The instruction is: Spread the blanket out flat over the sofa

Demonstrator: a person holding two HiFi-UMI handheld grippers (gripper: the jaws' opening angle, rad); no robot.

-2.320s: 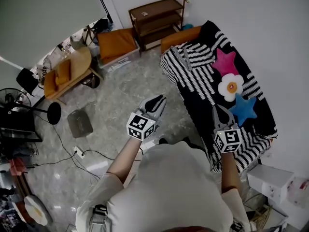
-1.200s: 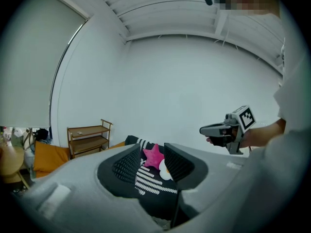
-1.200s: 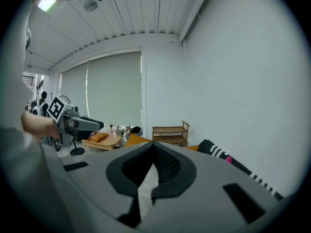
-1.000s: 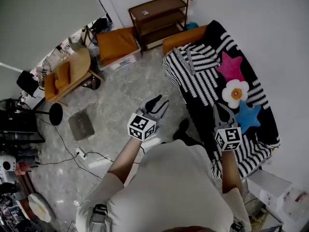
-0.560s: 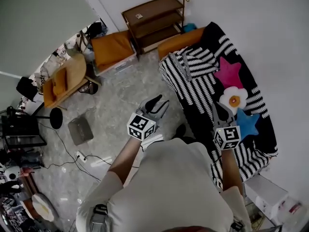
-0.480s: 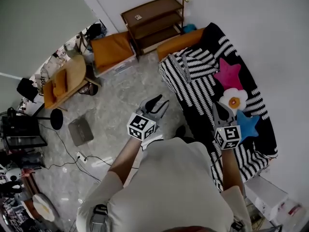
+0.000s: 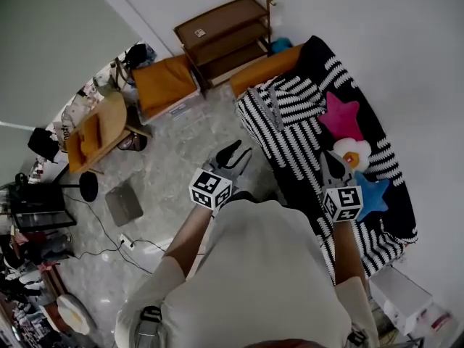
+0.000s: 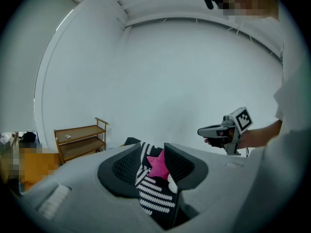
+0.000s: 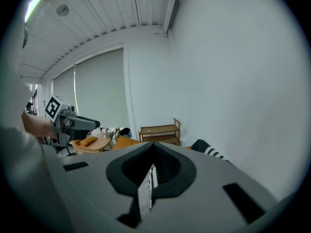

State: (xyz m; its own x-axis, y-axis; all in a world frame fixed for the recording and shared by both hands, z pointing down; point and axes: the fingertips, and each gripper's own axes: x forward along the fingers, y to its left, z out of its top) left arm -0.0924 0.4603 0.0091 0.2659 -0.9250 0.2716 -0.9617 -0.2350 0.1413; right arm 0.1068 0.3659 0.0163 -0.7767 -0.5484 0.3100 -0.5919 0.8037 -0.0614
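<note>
1. On the floor beside the sofa [image 7: 265, 61], the person stands with both grippers out in front, pointing along its length. I take this as the approach and not yet the work.
2. Left gripper [image 7: 237, 153]: over bare floor, well clear of the cloth. Jaws wide apart, nothing between them, likely kept ready for a first pinch.
3. Blanket [image 7: 288, 138]: the striped one, already lying over the seat and hanging down the front. At the far end by the orange arm, it is rumpled into a fold [image 7: 293, 91]. That bunch is probably what needs pulling flat.
4. Right gripper [image 7: 330, 164]: above the seat, near the flower cushion [image 7: 351, 153]. Tips drawn together, only a sliver lower down, gripping nothing.
5. Star cushions, pink [image 7: 339, 114] and blue [image 7: 374, 196], sit on the cloth and may pin it.
6. Since two seconds back, the person has walked on along the sofa. Both grippers are carried as before, left jaws just as wide. The blanket is unchanged.
</note>
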